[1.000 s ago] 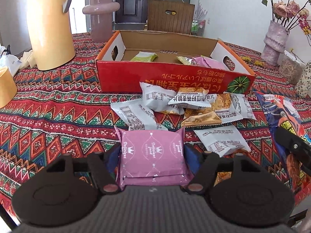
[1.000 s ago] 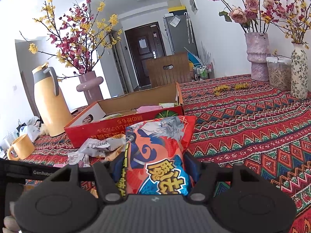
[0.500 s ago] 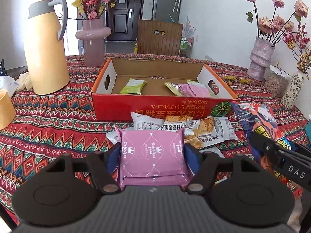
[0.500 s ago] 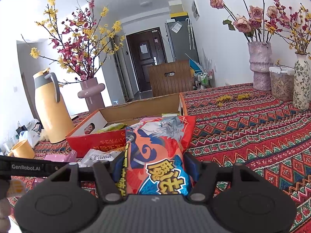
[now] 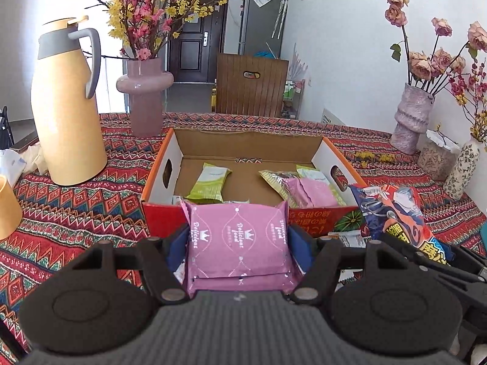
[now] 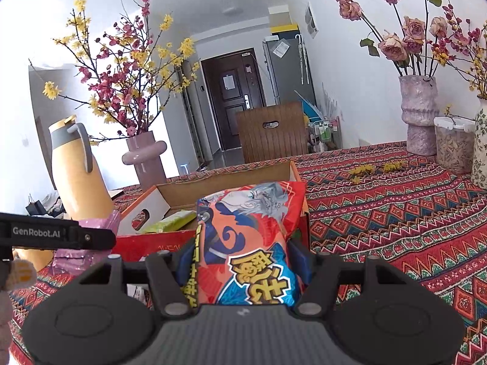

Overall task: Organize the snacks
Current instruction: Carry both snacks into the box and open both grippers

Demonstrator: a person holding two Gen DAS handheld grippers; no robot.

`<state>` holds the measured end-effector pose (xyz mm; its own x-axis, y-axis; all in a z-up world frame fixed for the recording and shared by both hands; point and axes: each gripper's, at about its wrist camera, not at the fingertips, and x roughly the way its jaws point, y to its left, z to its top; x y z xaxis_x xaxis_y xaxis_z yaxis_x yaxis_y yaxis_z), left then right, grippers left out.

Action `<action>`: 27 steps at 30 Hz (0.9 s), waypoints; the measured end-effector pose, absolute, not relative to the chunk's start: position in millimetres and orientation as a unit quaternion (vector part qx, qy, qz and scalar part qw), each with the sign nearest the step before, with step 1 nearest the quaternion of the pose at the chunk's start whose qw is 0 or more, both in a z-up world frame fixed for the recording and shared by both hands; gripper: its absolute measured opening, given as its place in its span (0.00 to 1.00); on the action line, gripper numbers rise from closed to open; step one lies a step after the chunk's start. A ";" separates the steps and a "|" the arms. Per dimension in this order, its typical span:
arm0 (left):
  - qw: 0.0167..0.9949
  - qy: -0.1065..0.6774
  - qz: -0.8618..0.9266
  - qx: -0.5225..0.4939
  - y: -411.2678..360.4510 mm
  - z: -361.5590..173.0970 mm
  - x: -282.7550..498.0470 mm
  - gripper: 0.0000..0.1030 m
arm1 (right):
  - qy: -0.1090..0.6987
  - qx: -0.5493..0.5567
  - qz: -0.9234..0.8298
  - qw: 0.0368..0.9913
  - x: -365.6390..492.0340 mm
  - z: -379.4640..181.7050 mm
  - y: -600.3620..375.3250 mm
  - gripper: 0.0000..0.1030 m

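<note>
My left gripper is shut on a pink snack packet, held in the air just in front of the red cardboard box. The box stands open and holds green and pink packets. My right gripper is shut on a colourful cartoon-print chip bag, raised near the box's right end. That bag shows at the right of the left wrist view. The left gripper's arm with the pink packet appears at the left of the right wrist view.
A yellow thermos jug and a pink vase of blossoms stand left of the box. Vases and a jar line the right wall side. White packets lie on the patterned tablecloth before the box. A wooden chair stands behind.
Both grippers have risen with their packets and moved toward the box. The box's inside now shows more fully, and the loose white packets have dropped mostly out of sight.
</note>
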<state>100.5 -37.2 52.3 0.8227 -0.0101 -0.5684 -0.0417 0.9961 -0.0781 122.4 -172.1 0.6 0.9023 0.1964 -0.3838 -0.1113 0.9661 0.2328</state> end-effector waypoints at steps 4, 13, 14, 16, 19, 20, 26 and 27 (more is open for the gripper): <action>0.955 0.293 0.013 -0.045 -33.2 57.9 114.6 0.68 | 0.202 0.099 0.081 0.971 137.0 6.9 -169.4 0.60; 0.956 0.288 0.024 -0.053 -20.6 64.0 149.2 0.68 | 0.197 0.093 0.085 0.972 174.1 18.0 -162.0 0.60; 0.956 0.288 0.025 -0.055 -18.7 63.6 153.3 0.68 | 0.197 0.092 0.084 0.972 178.3 18.8 -161.3 0.60; 0.955 0.290 0.026 -0.059 -16.4 63.0 161.0 0.68 | 0.197 0.089 0.083 0.973 186.9 20.2 -160.0 0.60; 0.954 0.292 0.027 -0.060 -14.6 61.5 170.5 0.68 | 0.198 0.089 0.082 0.973 199.8 21.5 -159.5 0.60; 0.954 0.293 0.028 -0.061 -13.5 61.0 174.4 0.68 | 0.199 0.088 0.082 0.973 203.9 21.6 -159.1 0.60; 0.952 0.296 0.035 -0.065 -7.5 56.6 193.6 0.68 | 0.204 0.082 0.081 0.972 225.4 21.1 -157.1 0.60; 0.952 0.296 0.036 -0.067 -6.1 55.9 196.6 0.68 | 0.205 0.081 0.081 0.972 229.3 21.0 -156.8 0.60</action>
